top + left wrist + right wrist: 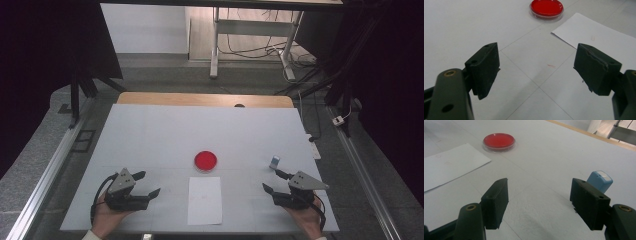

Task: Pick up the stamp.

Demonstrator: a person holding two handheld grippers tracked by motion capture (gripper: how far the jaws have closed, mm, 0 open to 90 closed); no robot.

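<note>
A round red dish (205,160) sits near the middle of the white table (165,130), with a white sheet of paper (205,200) just in front of it. A small pale blue block (274,162) stands to the right. My left gripper (148,183) rests low at the front left, open, with nothing between its jaws; its own view shows the left gripper (536,68) over bare table, the red dish (546,8) and the paper (599,40) beyond. My right gripper (271,181) is at the front right, open and empty. Along the right gripper (539,192) the blue block (600,180) stands just behind the right jaw, the dish (499,142) far left.
The table's wooden far edge (205,99) shows beyond the white cover. Metal rails (45,175) run along both sides of the table. A desk frame with cables (250,45) stands on the floor behind.
</note>
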